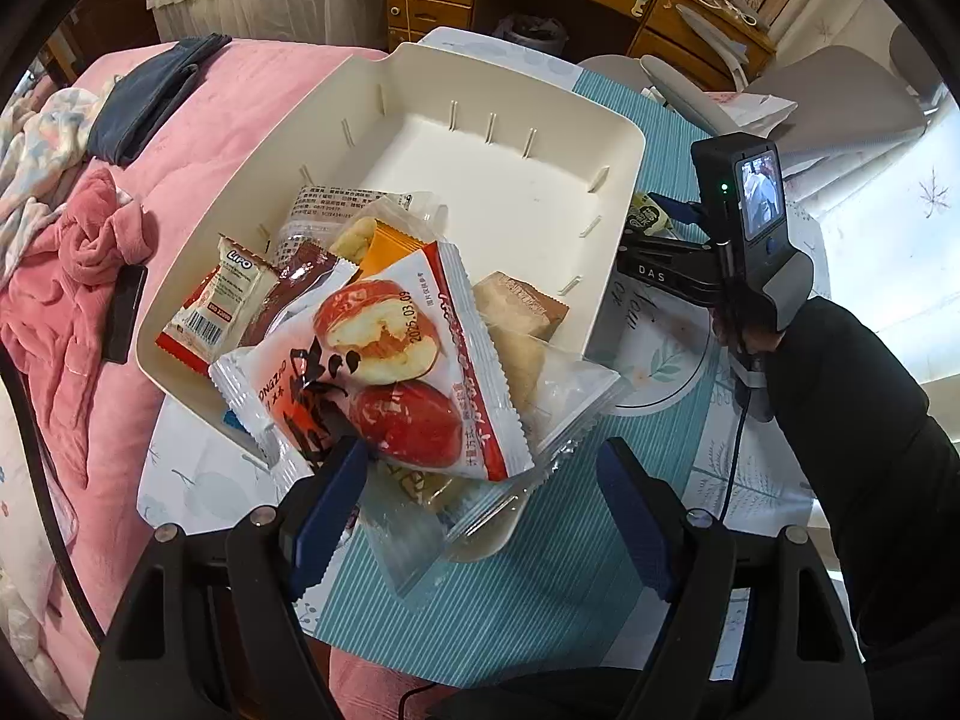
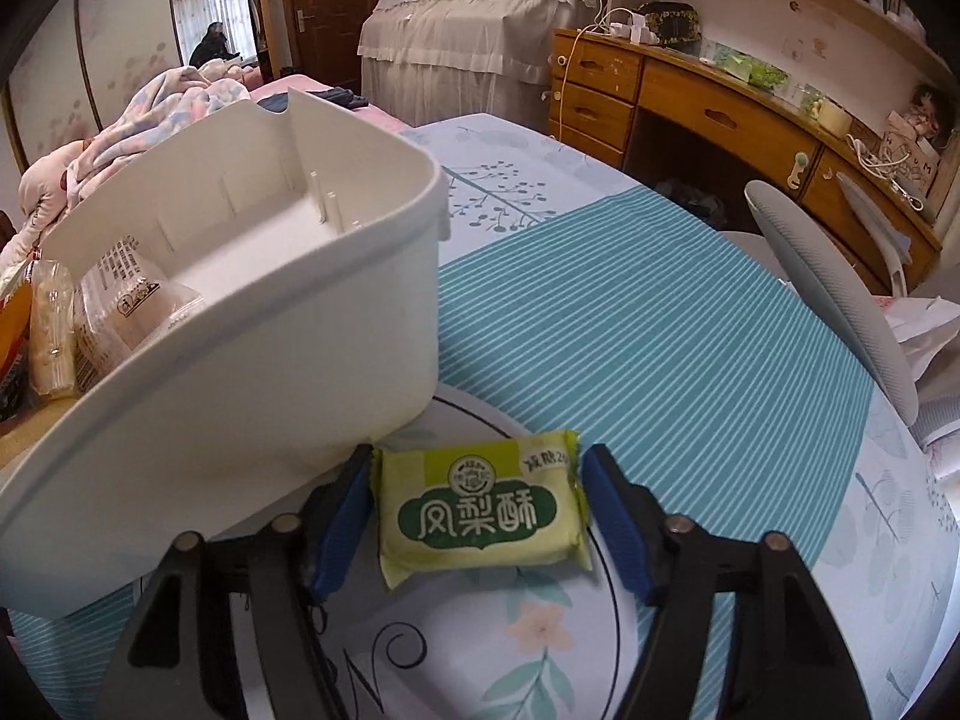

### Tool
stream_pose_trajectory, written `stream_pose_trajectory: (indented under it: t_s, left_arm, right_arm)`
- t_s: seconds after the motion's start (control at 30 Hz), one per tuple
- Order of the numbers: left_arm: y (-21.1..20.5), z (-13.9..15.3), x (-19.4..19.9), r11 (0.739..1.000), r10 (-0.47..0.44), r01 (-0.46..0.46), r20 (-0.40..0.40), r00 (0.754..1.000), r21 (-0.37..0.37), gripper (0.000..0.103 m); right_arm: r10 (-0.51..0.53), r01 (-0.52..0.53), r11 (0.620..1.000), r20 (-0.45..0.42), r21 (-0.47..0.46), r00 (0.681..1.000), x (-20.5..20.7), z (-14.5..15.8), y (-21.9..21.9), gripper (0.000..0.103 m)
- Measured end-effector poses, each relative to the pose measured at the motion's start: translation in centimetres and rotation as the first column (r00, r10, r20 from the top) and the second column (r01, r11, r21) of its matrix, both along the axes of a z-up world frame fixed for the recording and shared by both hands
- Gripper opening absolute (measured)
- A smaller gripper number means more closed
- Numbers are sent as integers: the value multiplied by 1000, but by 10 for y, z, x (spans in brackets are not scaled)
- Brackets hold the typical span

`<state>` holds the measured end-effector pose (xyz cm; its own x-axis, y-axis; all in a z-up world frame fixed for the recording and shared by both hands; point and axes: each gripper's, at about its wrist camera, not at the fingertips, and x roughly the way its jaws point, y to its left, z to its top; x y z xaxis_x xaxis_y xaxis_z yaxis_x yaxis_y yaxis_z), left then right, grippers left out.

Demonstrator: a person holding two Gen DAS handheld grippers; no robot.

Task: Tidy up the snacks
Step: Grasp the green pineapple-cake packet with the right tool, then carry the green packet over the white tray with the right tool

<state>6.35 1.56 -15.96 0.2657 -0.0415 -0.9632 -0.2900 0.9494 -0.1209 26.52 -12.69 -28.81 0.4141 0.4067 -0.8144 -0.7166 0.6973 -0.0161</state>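
Observation:
A white plastic bin (image 1: 516, 120) stands on the table, its near end piled with wrapped snacks. The top one is a white packet with red dates (image 1: 384, 372). My left gripper (image 1: 480, 480) is open just in front of that pile, with its left pad at the packet's corner. In the right wrist view the bin (image 2: 252, 360) stands at the left. A yellow-green pineapple cake packet (image 2: 480, 510) lies on the cloth between my right gripper's (image 2: 480, 510) blue pads, which sit at its two ends; the jaws look closed onto it. That gripper also shows in the left wrist view (image 1: 660, 222).
The table has a teal striped and floral cloth (image 2: 630, 330). A pink bed with clothes (image 1: 90, 252) lies to the left. A grey chair (image 2: 840, 312) and a wooden desk (image 2: 690, 96) stand behind the table.

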Motion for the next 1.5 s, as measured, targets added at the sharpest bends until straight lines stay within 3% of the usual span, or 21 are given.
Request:
stream_pose_trajectory:
  t_s: [0.17,0.43,0.8,1.27,1.5]
  left_arm:
    - [0,6,-5,1000,10,-10,16,1000,-2,78]
    - [-1,19,-20,999,31,-32,41,999,7,78]
    - [-3,45,-42,1000,11,-10,60,998,-15,78]
    - [18,80,-61,993,-110,114,123,986,-26,78]
    - [52,105,-52,962,-263,272,193,945,-22,78]
  right_arm:
    - [-36,36,999,-20,-4,999,1,2,2,56]
    - [-142,140,990,-76,-31,987,-2,5,-2,55]
    - [-254,254,967,-153,-21,955,-56,36,-32,55]
    - [-291,300,951,-118,69,949,-134,108,-18,55]
    - [-368,371,923,-47,99,929,-162,143,15,55]
